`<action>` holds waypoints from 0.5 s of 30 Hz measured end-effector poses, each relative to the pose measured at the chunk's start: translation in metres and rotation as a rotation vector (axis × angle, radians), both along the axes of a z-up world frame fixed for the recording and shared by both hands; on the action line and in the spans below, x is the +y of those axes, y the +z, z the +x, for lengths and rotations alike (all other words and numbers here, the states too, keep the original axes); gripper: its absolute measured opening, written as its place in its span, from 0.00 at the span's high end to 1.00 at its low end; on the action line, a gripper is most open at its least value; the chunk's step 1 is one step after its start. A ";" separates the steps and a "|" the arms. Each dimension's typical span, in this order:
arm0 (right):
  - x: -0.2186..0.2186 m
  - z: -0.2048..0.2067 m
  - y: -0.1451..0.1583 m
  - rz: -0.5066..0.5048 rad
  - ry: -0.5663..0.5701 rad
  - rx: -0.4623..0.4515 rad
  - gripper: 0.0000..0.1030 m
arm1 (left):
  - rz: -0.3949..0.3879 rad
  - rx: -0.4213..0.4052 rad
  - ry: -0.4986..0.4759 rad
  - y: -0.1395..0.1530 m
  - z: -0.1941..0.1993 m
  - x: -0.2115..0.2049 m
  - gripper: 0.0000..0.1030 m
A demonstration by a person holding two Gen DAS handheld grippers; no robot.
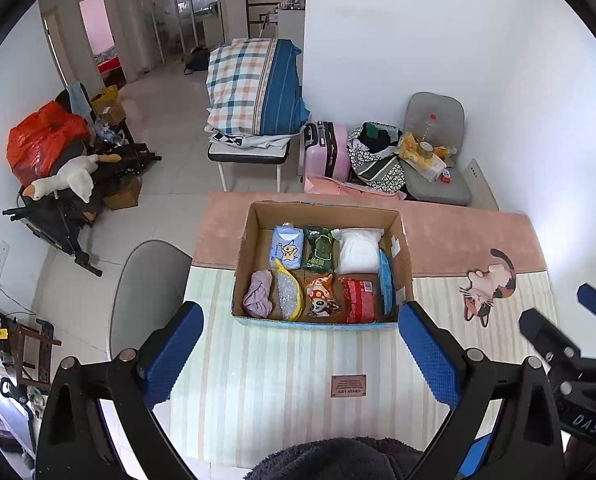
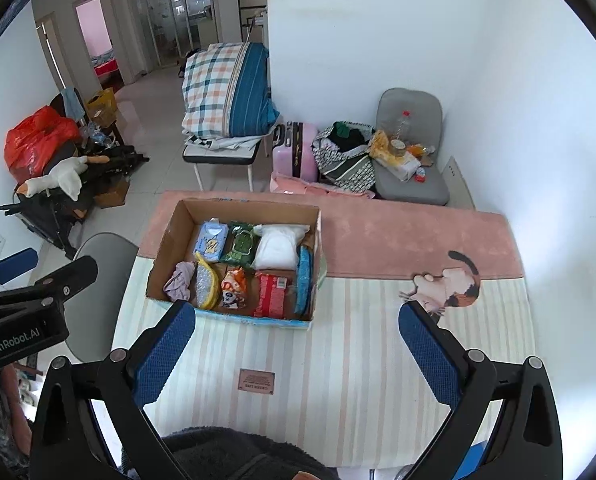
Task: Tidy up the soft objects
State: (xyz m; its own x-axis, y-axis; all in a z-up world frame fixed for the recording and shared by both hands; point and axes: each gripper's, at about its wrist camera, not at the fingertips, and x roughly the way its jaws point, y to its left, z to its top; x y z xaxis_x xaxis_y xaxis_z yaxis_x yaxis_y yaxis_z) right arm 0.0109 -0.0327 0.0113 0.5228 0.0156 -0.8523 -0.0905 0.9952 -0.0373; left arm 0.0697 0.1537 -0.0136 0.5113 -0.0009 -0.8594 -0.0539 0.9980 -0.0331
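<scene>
A cardboard box [image 1: 401,240] [image 2: 166,236] stands on the striped mat at the table's far middle. Inside lie soft packs: a light blue tissue pack [image 1: 286,248], a green wipes pack [image 1: 317,249], a white pillow bag [image 1: 358,251], a purple cloth [image 1: 258,294], a yellow-edged pouch [image 1: 289,292], an orange cartoon bag [image 1: 321,295], a red pack [image 1: 357,299] and a blue item [image 1: 386,282] on edge. My left gripper [image 1: 298,320] hangs open just before the box, nothing between its fingers. My right gripper [image 2: 298,320] is open and empty, right of the box.
The striped mat [image 1: 282,380] with a pink far band and a cat picture [image 1: 487,286] covers the table. A grey chair [image 1: 146,292] stands at the left. Beyond the table are a bedding-stacked chair [image 1: 254,92], a pink suitcase [image 1: 329,152] and a cluttered grey seat [image 1: 433,152].
</scene>
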 end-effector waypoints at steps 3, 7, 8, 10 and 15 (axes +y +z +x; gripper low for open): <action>-0.004 -0.001 0.006 -0.017 -0.019 -0.021 0.00 | 0.005 -0.001 0.001 -0.002 0.000 0.001 0.03; -0.006 0.004 0.001 -0.030 -0.041 -0.015 0.00 | 0.026 0.005 0.009 -0.007 0.002 0.000 0.03; -0.005 0.006 -0.001 -0.031 -0.044 -0.013 0.00 | 0.029 0.011 0.011 -0.010 0.005 0.000 0.03; -0.005 0.009 -0.005 -0.033 -0.050 -0.010 0.00 | 0.029 0.016 0.015 -0.014 0.008 0.000 0.03; -0.004 0.017 -0.015 -0.053 -0.067 0.000 0.00 | 0.045 0.028 0.028 -0.025 0.015 0.002 0.03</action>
State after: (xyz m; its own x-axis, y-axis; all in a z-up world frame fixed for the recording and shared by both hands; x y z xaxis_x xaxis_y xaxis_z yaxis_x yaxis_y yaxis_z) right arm 0.0276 -0.0364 -0.0037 0.5211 -0.0648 -0.8511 -0.0238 0.9956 -0.0904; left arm 0.0846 0.1561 -0.0385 0.4862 0.0522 -0.8723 -0.0817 0.9966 0.0141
